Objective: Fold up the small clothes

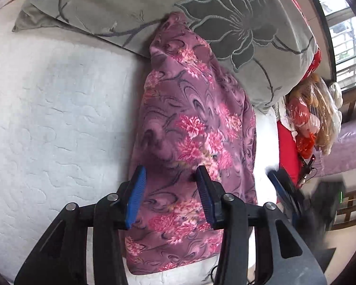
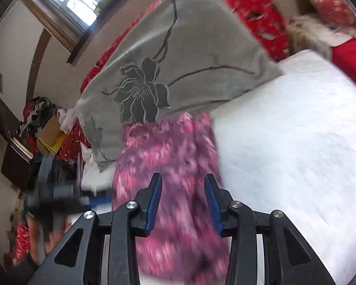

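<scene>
both grippers, left gripper (image 1: 170, 182) and right gripper (image 2: 182, 190), hung open and empty over the purple flowered garment (image 1: 189, 130). it lay near the mattress (image 1: 59, 95) edge, far end touching the grey pillow (image 1: 130, 7); a careless next pull could undo its fold.

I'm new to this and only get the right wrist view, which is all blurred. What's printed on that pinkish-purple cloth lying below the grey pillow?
Observer: In the left wrist view the purple cloth garment is sharp: pink flowers among dark swirling lines.
Operator: Is the other tool gripping it?
Observer: No. The left gripper hangs over the garment with its jaws apart, and nothing is pinched between them.
</scene>
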Available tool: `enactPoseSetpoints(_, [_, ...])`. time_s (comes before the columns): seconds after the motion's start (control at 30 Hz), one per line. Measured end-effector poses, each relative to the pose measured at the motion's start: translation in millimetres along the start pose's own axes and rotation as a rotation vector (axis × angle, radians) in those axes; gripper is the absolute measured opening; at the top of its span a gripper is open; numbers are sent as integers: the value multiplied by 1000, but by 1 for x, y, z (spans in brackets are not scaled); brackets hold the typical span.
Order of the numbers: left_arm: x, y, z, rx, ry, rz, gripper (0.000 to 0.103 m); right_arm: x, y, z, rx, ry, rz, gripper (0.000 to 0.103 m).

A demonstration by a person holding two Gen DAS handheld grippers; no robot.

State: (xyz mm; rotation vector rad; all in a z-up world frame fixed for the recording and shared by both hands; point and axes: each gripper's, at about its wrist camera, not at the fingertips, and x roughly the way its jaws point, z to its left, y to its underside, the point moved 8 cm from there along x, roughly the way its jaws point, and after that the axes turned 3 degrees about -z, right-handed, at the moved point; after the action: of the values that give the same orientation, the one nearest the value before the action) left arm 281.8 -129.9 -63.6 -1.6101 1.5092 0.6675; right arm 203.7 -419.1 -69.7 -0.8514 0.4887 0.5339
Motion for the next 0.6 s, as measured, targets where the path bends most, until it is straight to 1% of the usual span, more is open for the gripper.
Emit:
enactPoseSetpoints(0.03, [-3, 1, 1, 8, 0, -6, 42, 20, -5, 2, 4, -3, 47, 41])
enactPoseSetpoints(0.13, [-11, 1, -2, 38, -5, -13, 42, 70, -9, -9, 13, 101, 140, 41])
enactPoseSetpoints(0.17, [-13, -1, -4, 55, -16, -29, 42, 81, -7, -11, 21, 115, 163, 36])
enactPoseSetpoints(0.2, [-15, -4, -5, 80, -46, -52, 42, 89, -7, -9, 25, 111, 174, 10])
enactPoseSetpoints(0.23, [-17, -8, -5, 109, -81, -78, 45, 90, -11, -3, 15, 79, 157, 4])
enactPoseSetpoints(0.27, [-17, -11, -4, 141, -136, -105, 49, 85, -17, 4, 0, 48, 123, 4])
enactPoseSetpoints(0.3, [-15, -13, -1, 154, -163, -117, 50, 77, -25, 10, -20, 24, 67, 4])
enactPoseSetpoints(0.33, [-12, -15, 3, 166, -191, -123, 50, 69, -32, 11, -25, 24, 17, 4])
enactPoseSetpoints(0.37, [-3, -14, 5, 174, -214, -106, 51, 67, -36, 6, -14, 39, -5, 4])
enactPoseSetpoints(0.4, [5, -13, 7, 172, -216, -85, 51, 69, -38, -3, 9, 66, -9, 4])
enactPoseSetpoints(0.43, [11, -11, 8, 166, -222, -68, 51, 76, -35, -16, 37, 107, 13, 4])
enactPoseSetpoints(0.5, [9, -9, 9, 167, -231, -74, 51, 92, -18, -38, 66, 171, 109, 4])
enactPoseSetpoints(0.53, [3, -6, 8, 179, -243, -83, 51, 92, -13, -40, 70, 171, 120, 5])
enactPoseSetpoints(0.57, [-2, -3, 9, 191, -260, -86, 51, 87, -13, -38, 75, 156, 107, 5])
enactPoseSetpoints(0.6, [-7, 1, 9, 198, -270, -92, 51, 78, -14, -34, 83, 131, 94, 11])
